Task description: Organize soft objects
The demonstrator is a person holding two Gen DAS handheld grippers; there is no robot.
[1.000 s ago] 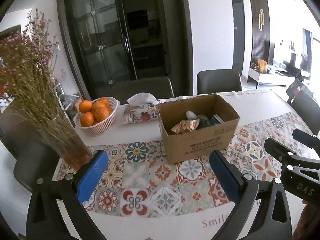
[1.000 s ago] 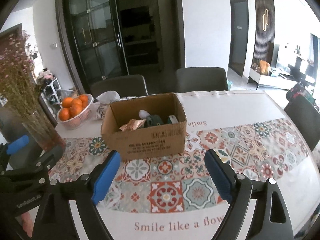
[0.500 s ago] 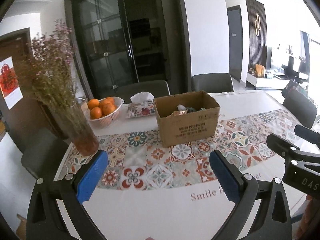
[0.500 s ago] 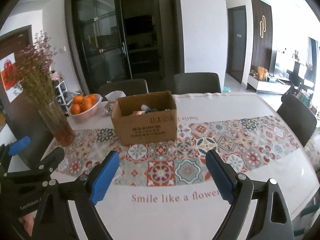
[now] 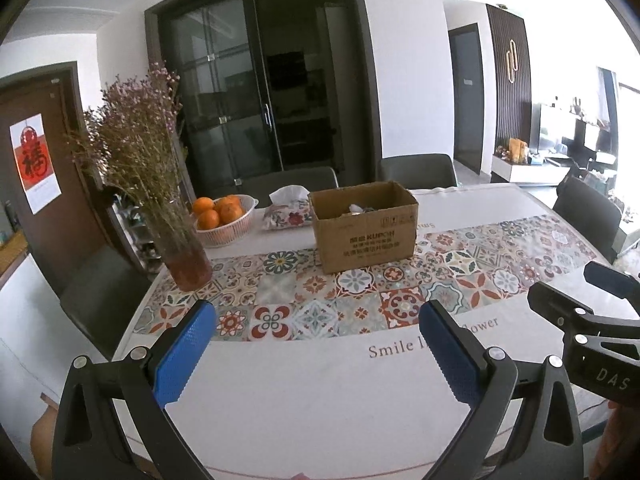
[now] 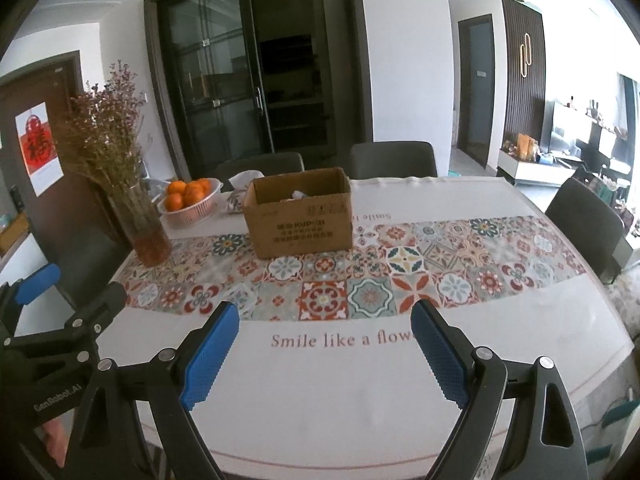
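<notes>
both grippers are over the near edge of the table [image 5: 320, 420], pointing down at the white part of the cloth. left gripper [image 5: 318, 320] has its blue pads spread wide with nothing between them — just bare tablecloth. right gripper [image 6: 325, 322] is the same: jaws wide apart, holding nothing, with the printed words "smile like a flower" showing in the gap.

cardboard box [image 5: 364, 226] sits upright on the far side of the patterned tile runner [image 5: 360, 292], top open. the soft objects [image 5: 358, 209] are inside it; only a few crumpled bits show over the rim, too small to tell what they are. the box is well apart from both grippers.

left of the box: a floral tissue pack [image 5: 288, 212] just beside it, then a white basket of oranges [image 5: 224, 216], then a glass vase of dried flowers [image 5: 176, 232] at the table's left edge. dark chairs [image 5: 416, 170] stand behind the table.

in the left wrist view the right gripper's black frame shows at the right edge.
</notes>
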